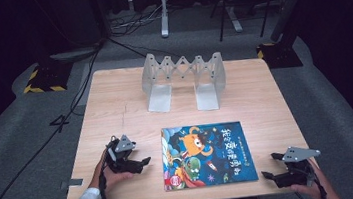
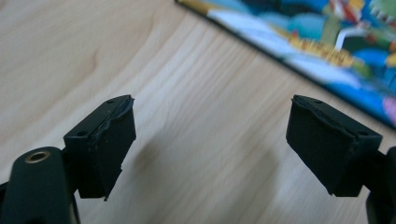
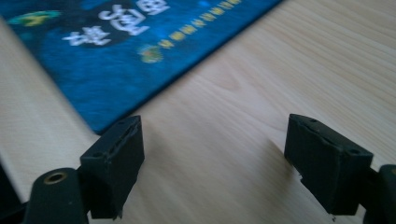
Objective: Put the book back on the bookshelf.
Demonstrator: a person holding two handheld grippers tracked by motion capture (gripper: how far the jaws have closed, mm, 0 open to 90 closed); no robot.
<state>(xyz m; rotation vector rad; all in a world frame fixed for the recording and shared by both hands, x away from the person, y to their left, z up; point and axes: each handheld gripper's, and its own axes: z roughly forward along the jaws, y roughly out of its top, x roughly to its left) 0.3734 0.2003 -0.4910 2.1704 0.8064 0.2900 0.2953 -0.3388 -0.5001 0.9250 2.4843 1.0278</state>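
Note:
A colourful picture book [image 1: 205, 154] lies flat on the wooden table [image 1: 116, 116], front and centre. My left gripper [image 1: 143, 164] rests just left of the book, its jaws open and empty. In the left gripper view the book's edge [image 2: 299, 42] runs across the upper right, beyond the left gripper [image 2: 210, 140]. My right gripper [image 1: 271, 165] stands open near the table's front right corner, to the right of the book. In the right gripper view the book's blue cover [image 3: 116, 51] lies ahead to the left, with bare wood between the right gripper [image 3: 212, 163] jaws.
A grey folding book stand [image 1: 183, 77] with two upright plates stands at the back middle of the table. Beyond the table are grey floor, cables [image 1: 66, 117] and dark equipment legs. Bare wood lies between the stand and the book.

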